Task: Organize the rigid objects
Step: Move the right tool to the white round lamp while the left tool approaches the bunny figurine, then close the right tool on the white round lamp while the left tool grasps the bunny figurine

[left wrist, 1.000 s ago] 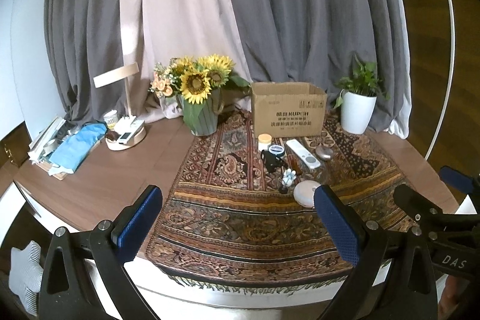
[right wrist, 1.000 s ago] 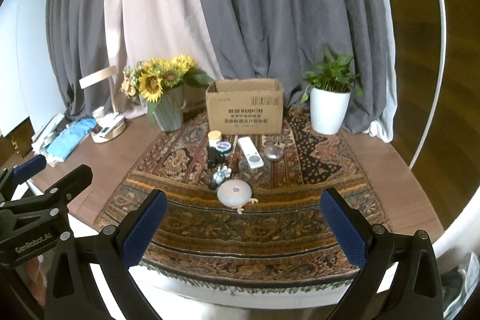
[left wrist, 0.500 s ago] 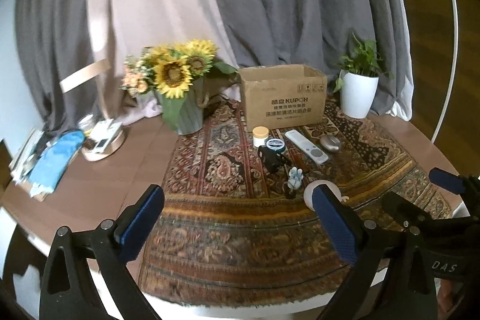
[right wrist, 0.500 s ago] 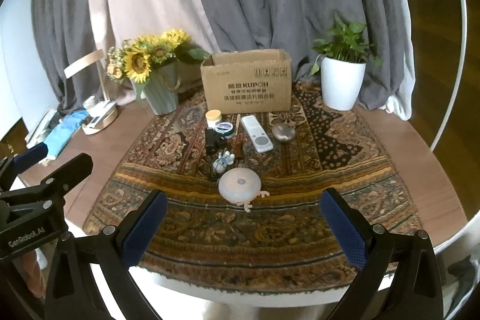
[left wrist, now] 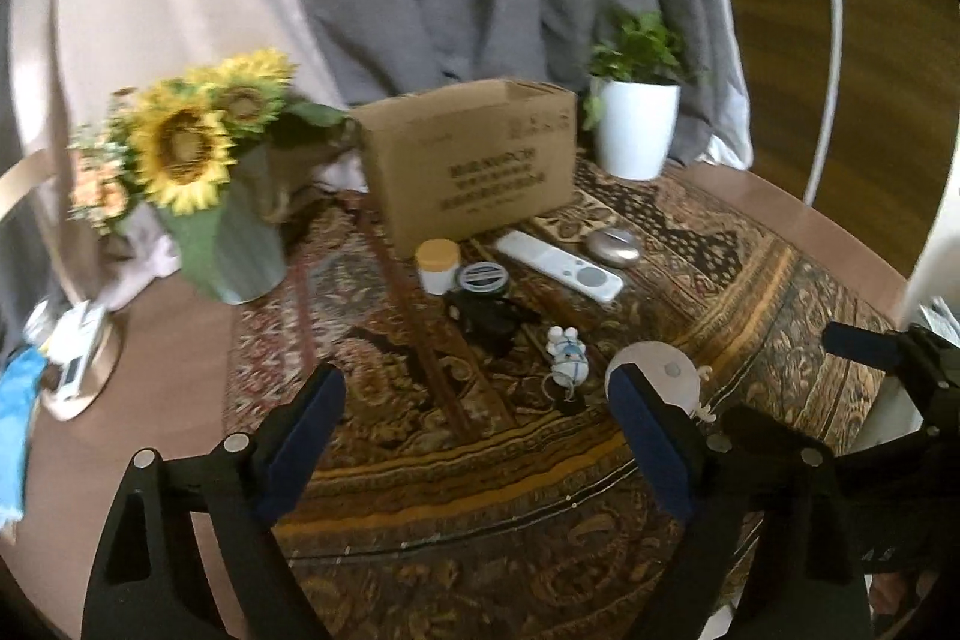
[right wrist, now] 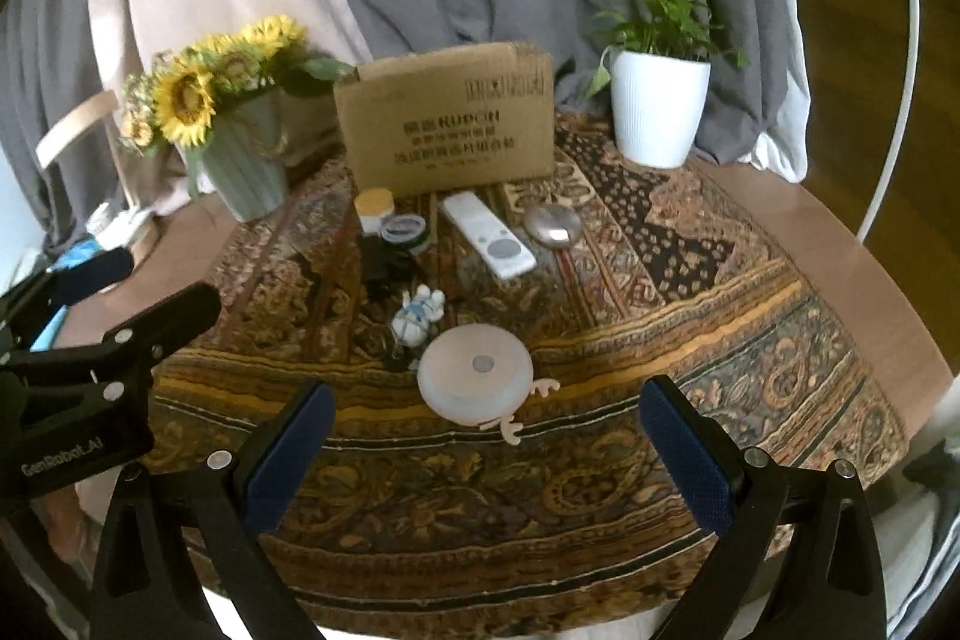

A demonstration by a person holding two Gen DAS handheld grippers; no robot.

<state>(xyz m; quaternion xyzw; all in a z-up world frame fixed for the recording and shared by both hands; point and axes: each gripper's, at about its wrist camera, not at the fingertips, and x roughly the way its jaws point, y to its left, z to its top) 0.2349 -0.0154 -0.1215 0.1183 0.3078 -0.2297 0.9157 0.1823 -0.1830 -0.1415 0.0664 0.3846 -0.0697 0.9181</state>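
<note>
Both jaws hold nothing: the right gripper [right wrist: 480,451] gapes wide, the left gripper [left wrist: 474,436] is closing on air. Beyond them the cardboard box [right wrist: 447,118] stands on the rug [right wrist: 690,292]; the white disc [right wrist: 475,375], probably a lamp, lies straight ahead of the right jaws, nearer than the remote [right wrist: 487,233], whose length points boxward.

Dim, warm daylight filters through the pale curtain [left wrist: 150,10] beyond the jaws' left side — the patterned rug [right wrist: 690,292] stays murky. Both fisheye views bend and darken at the rims; the left view smears with motion blur — sunflowers [left wrist: 180,148] softest.
</note>
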